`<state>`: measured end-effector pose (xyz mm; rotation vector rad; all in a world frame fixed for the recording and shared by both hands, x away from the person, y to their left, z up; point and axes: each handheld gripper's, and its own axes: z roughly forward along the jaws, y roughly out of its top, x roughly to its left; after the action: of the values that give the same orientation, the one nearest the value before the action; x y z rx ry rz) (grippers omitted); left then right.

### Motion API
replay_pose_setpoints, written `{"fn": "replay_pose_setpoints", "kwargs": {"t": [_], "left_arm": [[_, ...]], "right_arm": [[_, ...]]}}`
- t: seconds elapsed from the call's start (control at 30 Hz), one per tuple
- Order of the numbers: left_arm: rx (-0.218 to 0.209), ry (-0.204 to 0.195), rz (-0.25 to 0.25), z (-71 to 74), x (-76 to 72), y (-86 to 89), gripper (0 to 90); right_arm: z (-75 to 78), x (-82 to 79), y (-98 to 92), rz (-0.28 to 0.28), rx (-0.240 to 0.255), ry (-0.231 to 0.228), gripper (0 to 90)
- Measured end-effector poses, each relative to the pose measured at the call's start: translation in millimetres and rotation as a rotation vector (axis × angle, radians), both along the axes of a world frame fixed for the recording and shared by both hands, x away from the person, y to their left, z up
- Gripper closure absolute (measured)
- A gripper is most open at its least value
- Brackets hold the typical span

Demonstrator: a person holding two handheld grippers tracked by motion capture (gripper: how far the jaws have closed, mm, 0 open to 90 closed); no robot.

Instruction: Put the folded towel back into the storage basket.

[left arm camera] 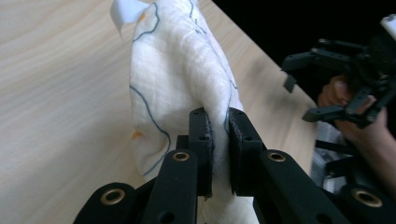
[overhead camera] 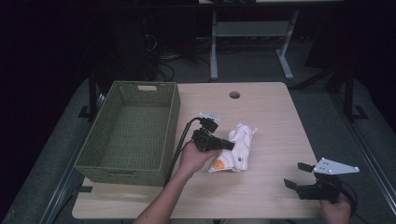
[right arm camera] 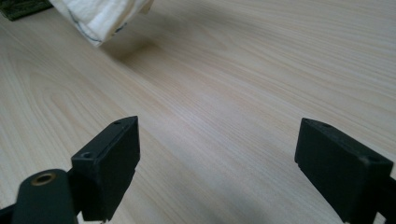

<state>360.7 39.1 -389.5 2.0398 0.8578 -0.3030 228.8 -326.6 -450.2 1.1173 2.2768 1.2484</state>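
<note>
Nearest us, the left gripper pinches a fold of white printed muslin cloth, likely for the green woven basket; right gripper idles, jaws apart.

White printed cloth, bunched, mid-table

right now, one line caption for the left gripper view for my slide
Left gripper shut on a fold of white cloth above the wooden table, right gripper open beyond.
</note>
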Motion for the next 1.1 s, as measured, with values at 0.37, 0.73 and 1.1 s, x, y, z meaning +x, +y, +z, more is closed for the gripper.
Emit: {"fn": "replay_pose_setpoints", "kwargs": {"t": [0.37, 0.73, 1.1], "left_arm": [[-0.121, 0.132, -0.005, 1.7, 1.4, 16.8, 81.7], [-0.19, 0.165, -0.015, 21.5, -1.7, 36.7, 81.4], [-0.204, 0.17, -0.03, 37.2, -6.9, 56.3, 81.5]], "right_arm": [[-0.9, 0.8, -5.4, -0.019, 0.031, -0.003, 13.5], [-1.8, 2.5, -5.0, -0.017, 0.031, -0.001, 13.5], [-2.2, 3.4, -2.1, -0.013, 0.019, 0.0, 13.5]]}}
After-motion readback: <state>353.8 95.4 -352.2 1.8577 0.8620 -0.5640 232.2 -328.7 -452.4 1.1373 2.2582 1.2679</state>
